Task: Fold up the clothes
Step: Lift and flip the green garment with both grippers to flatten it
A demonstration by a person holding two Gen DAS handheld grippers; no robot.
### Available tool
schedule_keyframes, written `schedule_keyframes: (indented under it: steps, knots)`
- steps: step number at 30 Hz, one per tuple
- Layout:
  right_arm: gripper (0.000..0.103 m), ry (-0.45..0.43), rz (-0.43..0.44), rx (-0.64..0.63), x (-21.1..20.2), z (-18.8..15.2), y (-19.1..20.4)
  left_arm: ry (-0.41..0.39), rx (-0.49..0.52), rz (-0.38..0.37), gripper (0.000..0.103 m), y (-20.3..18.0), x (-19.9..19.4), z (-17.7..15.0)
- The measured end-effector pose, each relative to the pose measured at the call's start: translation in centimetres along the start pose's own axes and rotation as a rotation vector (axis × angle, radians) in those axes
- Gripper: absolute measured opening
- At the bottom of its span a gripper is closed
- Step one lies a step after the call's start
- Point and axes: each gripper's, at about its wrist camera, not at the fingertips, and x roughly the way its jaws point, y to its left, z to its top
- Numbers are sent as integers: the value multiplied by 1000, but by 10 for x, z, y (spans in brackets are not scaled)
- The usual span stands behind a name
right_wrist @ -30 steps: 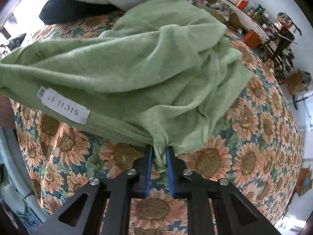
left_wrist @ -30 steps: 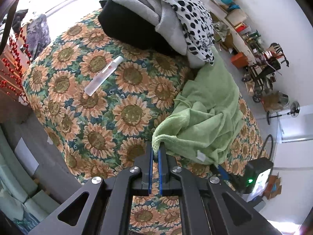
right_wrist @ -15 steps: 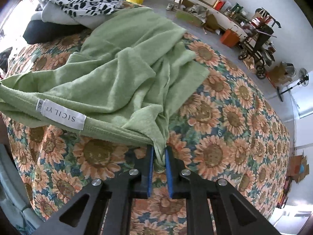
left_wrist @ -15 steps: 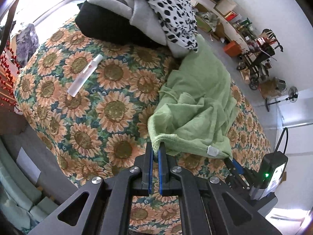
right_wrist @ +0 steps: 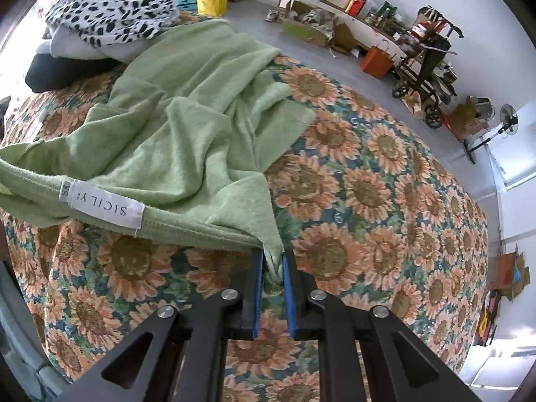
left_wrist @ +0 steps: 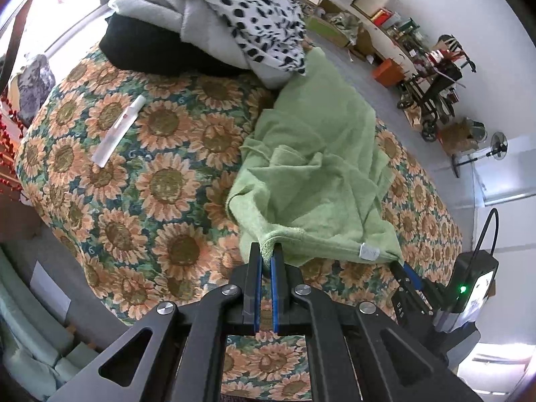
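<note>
A light green towel (left_wrist: pixel 321 167) lies crumpled on the sunflower-patterned cover (left_wrist: pixel 160 181). My left gripper (left_wrist: pixel 267 251) is shut on one hemmed corner of it. The other corner is pinched in my right gripper (right_wrist: pixel 272 258), which also shows at the lower right of the left wrist view as the right gripper (left_wrist: pixel 400 264). Between the two corners the hem hangs taut above the cover, with a white label (right_wrist: pixel 104 206) sewn on it. The rest of the green towel (right_wrist: pixel 201 107) trails back toward the clothes pile.
A pile of clothes (left_wrist: pixel 214 23) sits at the far end: black, grey and a black-spotted white piece (right_wrist: pixel 110 10). A white tube (left_wrist: pixel 119 130) lies on the cover at the left. Shelves, boxes and a cart (right_wrist: pixel 425 57) line the far wall across the floor.
Both grippers have pulled the towel's near edge toward me and away from the pile. The towel has stretched out and more sunflower cover shows to its right.
</note>
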Motion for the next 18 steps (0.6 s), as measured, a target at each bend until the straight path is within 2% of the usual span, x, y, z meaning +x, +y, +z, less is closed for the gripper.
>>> schedule_keyframes:
  steps: [10,18]
  knots:
    - [11,-22,-39,68,-1,1,-42,10,60,-21,4,-45,6,-8]
    - [9,-96,-119,274,-14,-1,-115,41,192,-94,4,-112,12,-29]
